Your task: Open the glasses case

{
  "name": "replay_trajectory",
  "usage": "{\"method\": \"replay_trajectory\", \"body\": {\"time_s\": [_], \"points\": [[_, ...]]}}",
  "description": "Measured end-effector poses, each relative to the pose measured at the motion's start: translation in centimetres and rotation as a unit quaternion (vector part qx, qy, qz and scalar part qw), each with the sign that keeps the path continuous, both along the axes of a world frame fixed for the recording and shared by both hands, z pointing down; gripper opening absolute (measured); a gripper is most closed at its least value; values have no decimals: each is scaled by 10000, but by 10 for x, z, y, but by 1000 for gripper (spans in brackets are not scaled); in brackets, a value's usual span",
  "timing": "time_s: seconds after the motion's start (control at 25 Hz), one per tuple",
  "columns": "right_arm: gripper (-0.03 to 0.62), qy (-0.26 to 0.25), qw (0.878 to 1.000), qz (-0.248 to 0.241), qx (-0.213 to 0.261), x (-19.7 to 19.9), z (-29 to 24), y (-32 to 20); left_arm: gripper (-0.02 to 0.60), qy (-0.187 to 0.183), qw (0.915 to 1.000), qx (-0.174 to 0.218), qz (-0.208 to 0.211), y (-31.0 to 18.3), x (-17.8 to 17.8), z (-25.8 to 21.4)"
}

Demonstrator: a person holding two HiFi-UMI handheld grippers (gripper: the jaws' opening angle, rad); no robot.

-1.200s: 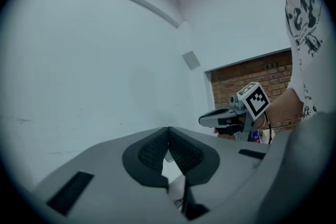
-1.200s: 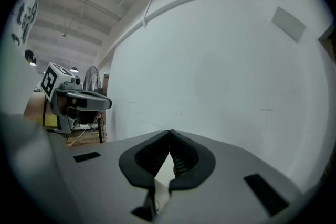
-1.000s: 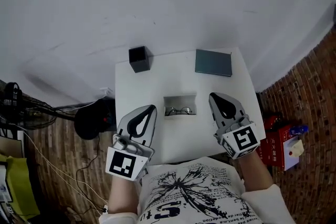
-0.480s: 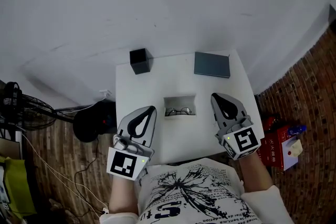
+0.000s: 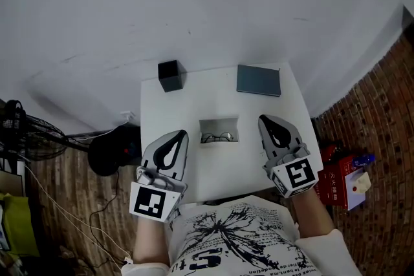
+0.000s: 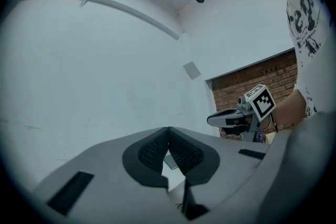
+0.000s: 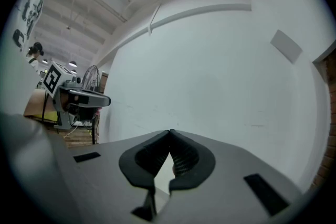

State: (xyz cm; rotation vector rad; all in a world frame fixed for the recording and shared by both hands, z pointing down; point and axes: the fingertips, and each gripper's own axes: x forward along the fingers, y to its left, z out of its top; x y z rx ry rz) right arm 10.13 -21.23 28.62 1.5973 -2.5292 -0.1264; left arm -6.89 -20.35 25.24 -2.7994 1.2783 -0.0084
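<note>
Head view: white worktop (image 5: 194, 100) carries a black box (image 5: 171, 74) at its far left corner and a dark, flat glasses case (image 5: 259, 80) at its far right corner, lid down as far as I can judge from this height. A pair of glasses (image 5: 218, 136) lies in a pale open tray (image 5: 218, 123) at centre. Left gripper (image 5: 179, 135) and right gripper (image 5: 264, 119) flank the tray, clear of it. Both gripper views show me jaws closed together, holding nothing.
</note>
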Motion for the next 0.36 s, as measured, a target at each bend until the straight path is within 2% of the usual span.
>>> {"method": "replay_trajectory", "body": {"time_s": [0.16, 0.36], "points": [[11, 83, 9999, -77, 113, -2, -3, 1, 14, -12, 10000, -3, -6, 1, 1, 1], [11, -52, 10000, -8, 47, -2, -2, 0, 14, -16, 10000, -15, -22, -1, 0, 2]]}}
